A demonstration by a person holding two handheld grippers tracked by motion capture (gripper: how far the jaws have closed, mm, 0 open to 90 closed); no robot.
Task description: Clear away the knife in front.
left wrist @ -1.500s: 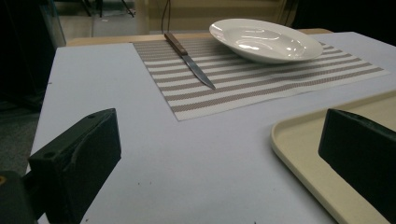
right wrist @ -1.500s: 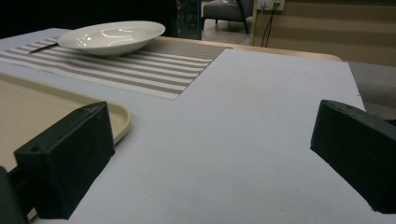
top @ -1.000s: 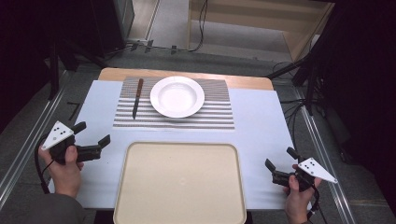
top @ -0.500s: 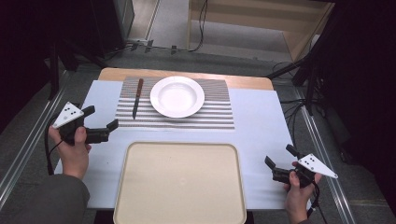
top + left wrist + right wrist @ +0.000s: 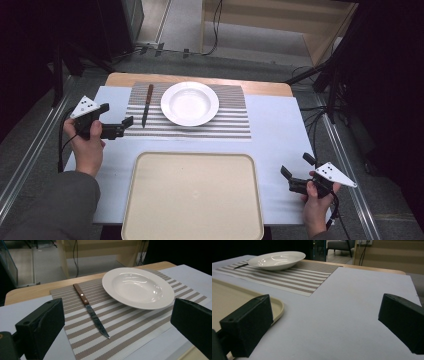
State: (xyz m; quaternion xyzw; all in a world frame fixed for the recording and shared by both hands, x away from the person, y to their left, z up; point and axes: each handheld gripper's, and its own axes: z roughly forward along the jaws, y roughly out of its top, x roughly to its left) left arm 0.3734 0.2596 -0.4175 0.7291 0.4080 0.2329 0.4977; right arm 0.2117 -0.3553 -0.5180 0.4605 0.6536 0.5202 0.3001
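The left tongs (image 5: 129,125) hover with jaws apart just beside the wooden-handled knife (image 5: 147,104) on the striped placemat (image 5: 230,117); the right tongs (image 5: 295,172), also apart, sit beside the tray (image 5: 192,235).

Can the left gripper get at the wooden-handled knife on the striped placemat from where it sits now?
Probably yes. The left gripper is open at the striped placemat's edge, with the wooden-handled knife straight ahead between its jaws. Nothing lies between; the white plate sits off to the side.
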